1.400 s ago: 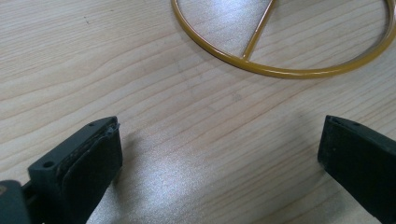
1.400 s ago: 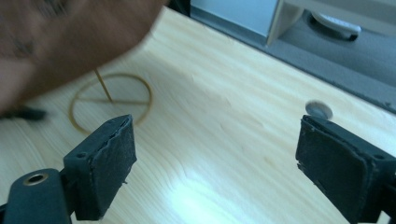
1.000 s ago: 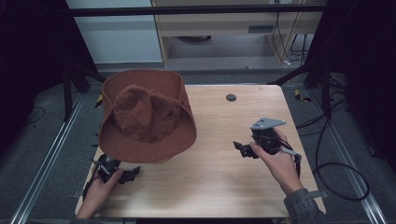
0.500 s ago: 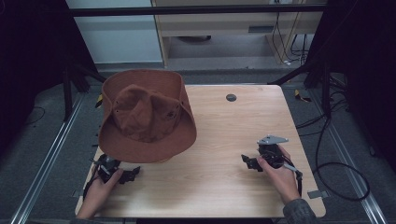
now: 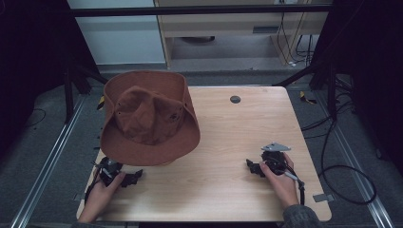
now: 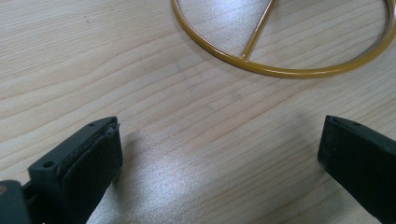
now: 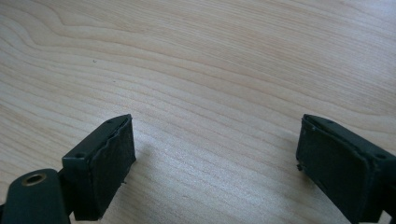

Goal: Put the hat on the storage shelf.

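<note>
A brown wide-brimmed hat (image 5: 147, 118) sits raised over the left half of the wooden table (image 5: 237, 133). Below its front brim a person's left hand holds my left gripper (image 5: 134, 175), which lies low on the wood with its jaws open and nothing between them. In the left gripper view those jaws (image 6: 219, 154) face a yellow metal ring with a spoke (image 6: 280, 72) flat on the table just ahead. My right gripper (image 5: 250, 166) rests near the front right, held by the other hand. Its jaws (image 7: 215, 158) stand wide open over bare wood.
A dark round grommet (image 5: 235, 99) is set in the table near its far edge. Black cables (image 5: 332, 166) trail over the grey floor to the right. Metal rails run along both sides of the table, and a pale cabinet (image 5: 223, 23) stands behind it.
The right gripper has moved toward the near edge of the table and come down low onto the wood. The left gripper and the hat have stayed in place.
</note>
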Tool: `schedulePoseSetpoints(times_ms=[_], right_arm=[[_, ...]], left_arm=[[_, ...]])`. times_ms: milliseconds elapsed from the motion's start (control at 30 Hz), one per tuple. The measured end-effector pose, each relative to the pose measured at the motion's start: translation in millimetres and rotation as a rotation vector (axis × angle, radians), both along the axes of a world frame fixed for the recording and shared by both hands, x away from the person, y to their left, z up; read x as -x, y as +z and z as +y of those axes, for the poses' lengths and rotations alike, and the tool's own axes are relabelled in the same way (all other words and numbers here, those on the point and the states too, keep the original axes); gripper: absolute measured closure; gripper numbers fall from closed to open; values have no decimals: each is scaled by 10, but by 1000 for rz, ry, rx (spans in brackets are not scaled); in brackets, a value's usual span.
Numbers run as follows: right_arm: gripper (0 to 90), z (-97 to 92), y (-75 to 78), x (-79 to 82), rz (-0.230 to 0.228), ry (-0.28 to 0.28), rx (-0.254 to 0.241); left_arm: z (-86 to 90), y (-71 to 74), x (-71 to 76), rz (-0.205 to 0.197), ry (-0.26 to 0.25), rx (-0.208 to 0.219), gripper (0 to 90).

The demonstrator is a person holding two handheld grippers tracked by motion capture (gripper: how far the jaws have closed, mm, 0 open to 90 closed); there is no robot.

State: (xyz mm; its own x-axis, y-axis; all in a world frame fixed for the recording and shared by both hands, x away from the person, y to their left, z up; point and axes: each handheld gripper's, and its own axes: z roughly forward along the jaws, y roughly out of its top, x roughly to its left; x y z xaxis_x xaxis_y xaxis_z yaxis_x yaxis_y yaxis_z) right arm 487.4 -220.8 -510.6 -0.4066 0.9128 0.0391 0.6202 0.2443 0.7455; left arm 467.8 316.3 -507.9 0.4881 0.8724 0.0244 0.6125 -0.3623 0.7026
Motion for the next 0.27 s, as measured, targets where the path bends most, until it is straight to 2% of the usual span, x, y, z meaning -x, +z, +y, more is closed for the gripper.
schedulePoseSetpoints(times_ms=[100, 267], right_arm=[[111, 28, -9, -2, -13, 5, 42], [110, 35, -9, -1, -12, 1, 43]], left_arm=[[0, 0, 0, 0, 0, 0, 0], [0, 0, -1, 0, -1, -2, 0]])
